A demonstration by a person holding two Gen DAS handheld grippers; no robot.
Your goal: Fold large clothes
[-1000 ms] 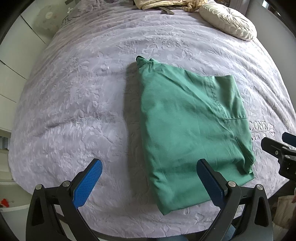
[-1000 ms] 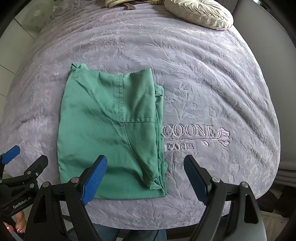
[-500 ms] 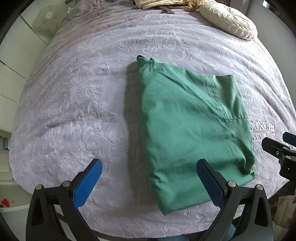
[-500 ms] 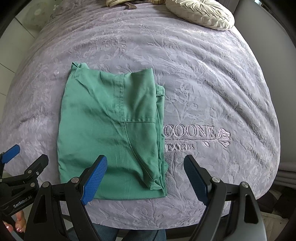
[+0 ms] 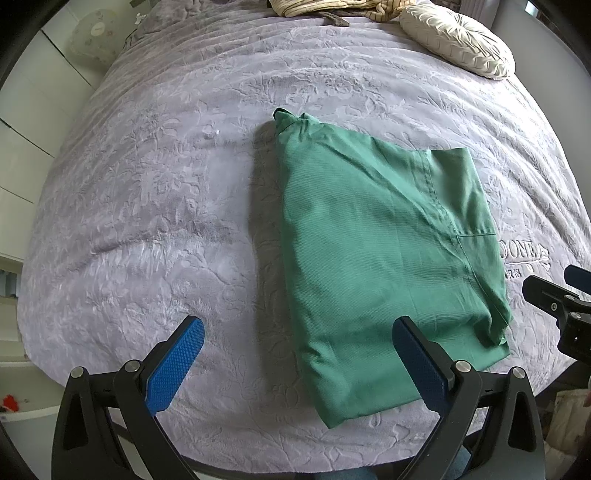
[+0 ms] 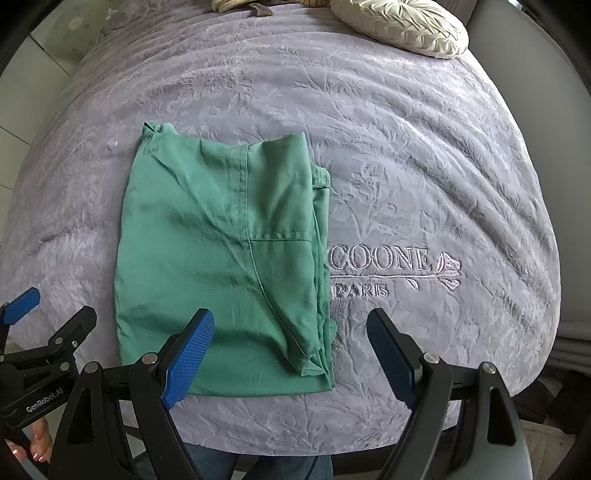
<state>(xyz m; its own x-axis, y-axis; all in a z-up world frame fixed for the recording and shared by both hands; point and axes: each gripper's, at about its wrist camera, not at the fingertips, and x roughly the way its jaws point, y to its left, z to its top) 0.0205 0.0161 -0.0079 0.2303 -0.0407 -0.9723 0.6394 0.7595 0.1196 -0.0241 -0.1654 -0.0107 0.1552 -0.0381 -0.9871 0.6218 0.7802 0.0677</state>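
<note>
Right wrist view: the folded green cotton garment (image 6: 221, 266) lies near the near edge of the lilac embossed bedspread (image 6: 424, 166). Both the left gripper (image 5: 297, 362) and the right gripper (image 6: 290, 354) hang released, gaping above it; bare bedspread stretches toward the far edge.

Your left wrist camera looks steeply down along its left tongs (image 5: 297, 360) from above the near edge of the bed (image 5: 155, 206). Your right wrist camera points straight down past the right tongs (image 6: 291, 352), set further right. Both views share the folded green garment (image 5: 384, 251), the cream cushion (image 6: 400, 26) and each other's tongs at the edge.
</note>
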